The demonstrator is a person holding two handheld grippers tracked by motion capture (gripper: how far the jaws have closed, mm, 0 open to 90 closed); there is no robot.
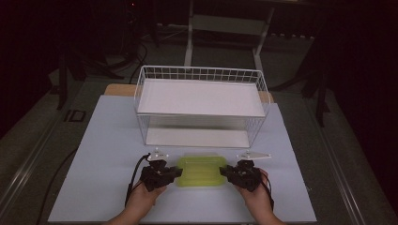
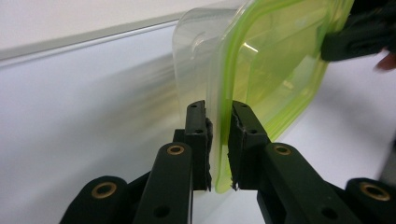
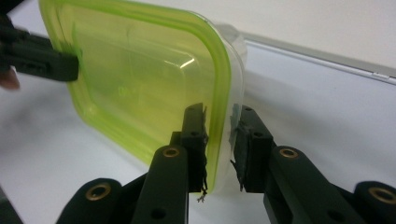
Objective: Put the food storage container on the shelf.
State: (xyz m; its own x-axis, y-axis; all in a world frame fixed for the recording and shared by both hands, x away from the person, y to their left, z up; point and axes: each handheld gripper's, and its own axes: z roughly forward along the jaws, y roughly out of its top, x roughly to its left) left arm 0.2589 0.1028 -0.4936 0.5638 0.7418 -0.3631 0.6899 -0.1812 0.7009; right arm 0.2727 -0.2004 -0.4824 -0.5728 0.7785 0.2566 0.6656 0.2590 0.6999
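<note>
While the high view sets the whole table [image 1: 108, 154] out from above, it leaves the grips themselves too small to judge. From there the box [image 1: 201, 170], clear with a green lid, lies near the front edge, in front of the wire rack [image 1: 201, 105], with the left gripper [image 1: 174, 172] at its left end and the right gripper [image 1: 225, 171] at its right end, a hand behind each.

Closer in, the left gripper view fills in the detail: the left gripper [image 2: 219, 140] has its jaws narrowed on the box's [image 2: 275, 70] rim, one pad against the green lid edge, the other on the clear wall side. Whether the box rests on the table or hangs clear of it I cannot tell. At the far end of the box the other gripper's black jaw shows at the rim.

Likewise, the right gripper view has the right gripper [image 3: 222, 140] astride the near rim of the box [image 3: 140, 88]. One pad lies on the lid; the other stands just beside the clear wall, and contact there is unclear.
</note>
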